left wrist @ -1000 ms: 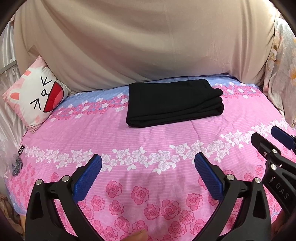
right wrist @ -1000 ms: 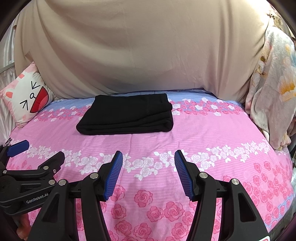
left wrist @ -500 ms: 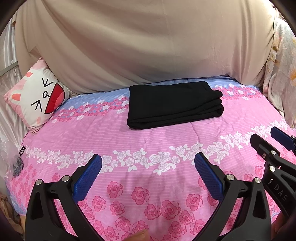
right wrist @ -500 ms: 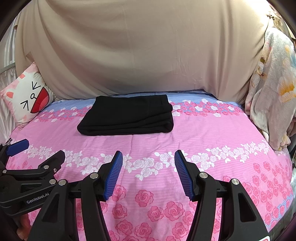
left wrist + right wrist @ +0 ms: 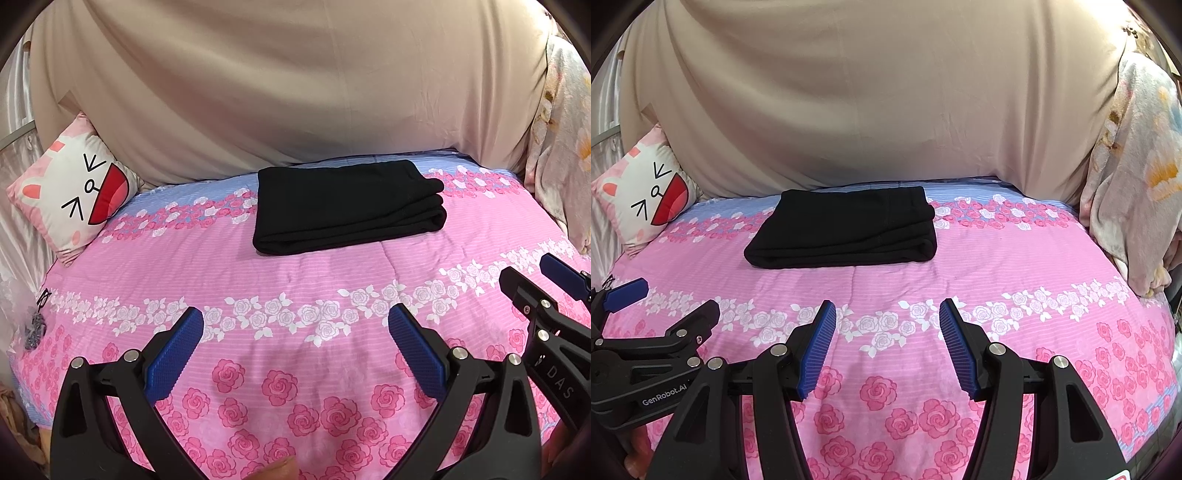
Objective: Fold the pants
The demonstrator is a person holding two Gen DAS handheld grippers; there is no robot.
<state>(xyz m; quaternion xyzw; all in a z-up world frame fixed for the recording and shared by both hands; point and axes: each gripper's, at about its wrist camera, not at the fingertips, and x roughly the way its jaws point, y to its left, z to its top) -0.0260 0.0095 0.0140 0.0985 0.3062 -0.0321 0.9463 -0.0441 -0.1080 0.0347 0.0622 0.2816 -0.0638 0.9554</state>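
The black pants [image 5: 343,206] lie folded into a flat rectangle at the far side of the pink rose-patterned bed; they also show in the right wrist view [image 5: 846,229]. My left gripper [image 5: 295,339] is open and empty, hovering over the near part of the bed, well short of the pants. My right gripper [image 5: 886,332] is open and empty, also over the near part, beside the left one. Each gripper shows at the edge of the other's view: the right gripper [image 5: 532,280] and the left gripper [image 5: 668,306].
A cat-face pillow [image 5: 70,199] leans at the far left. A beige sheet [image 5: 288,85] hangs behind the bed. A floral blanket [image 5: 1134,177] is piled at the right edge. The pink bedspread [image 5: 258,277] lies between grippers and pants.
Both views have pulled back and down very slightly; the pants sit a little higher in frame. The pants and both grippers' opening are unchanged.
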